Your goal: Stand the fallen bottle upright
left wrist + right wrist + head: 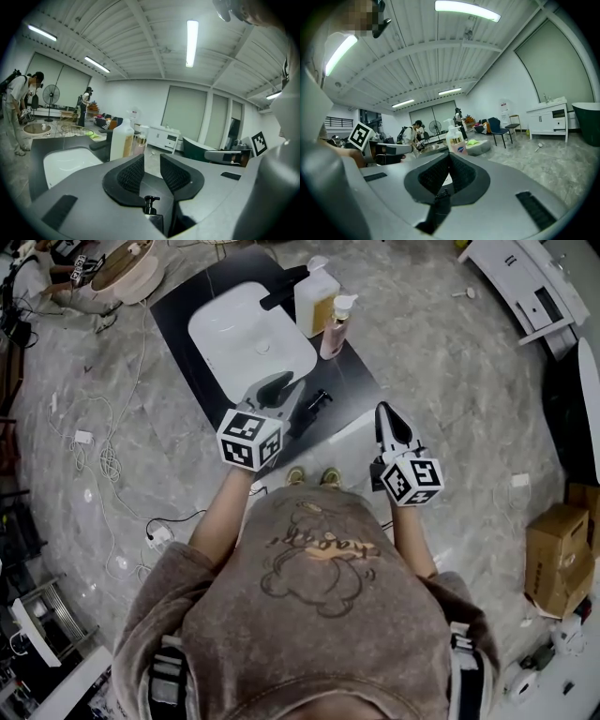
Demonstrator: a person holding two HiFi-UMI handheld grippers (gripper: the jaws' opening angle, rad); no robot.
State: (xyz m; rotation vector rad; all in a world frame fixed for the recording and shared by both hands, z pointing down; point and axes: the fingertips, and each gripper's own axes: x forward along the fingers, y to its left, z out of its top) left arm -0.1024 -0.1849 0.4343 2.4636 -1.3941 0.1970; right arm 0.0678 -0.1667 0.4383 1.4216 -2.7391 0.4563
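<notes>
Black desk (pixel 178 307) with a white basin (pixel 251 334) set at its middle, dark tap (pixel 281 289) at the basin's far rim. Left claw (pixel 279 388) just at the basin's near right corner, marker cube (pixel 249 439) behind it, nearer the person. Jaws a narrow way apart in the left gripper view, ribbed pads (pixel 131 174) bare, pressing on nothing. Small black pump bottle (pixel 319 401) on the desk just right of the basin's near corner, close beside the left claw. Seen low through the gap between those jaws, standing upright, pump head on top, touched by neither pad. Large clear bottle (pixel 317 301) of amber liquid upright at the basin's far right corner, close against the rim. Pink pump bottle (pixel 335 329) upright just right of the basin, next to the large one on its nearer side. Right claw (pixel 387 413) well right of the basin, by the desk's near right corner, jaws closed together at the tips, nothing between them.
</notes>
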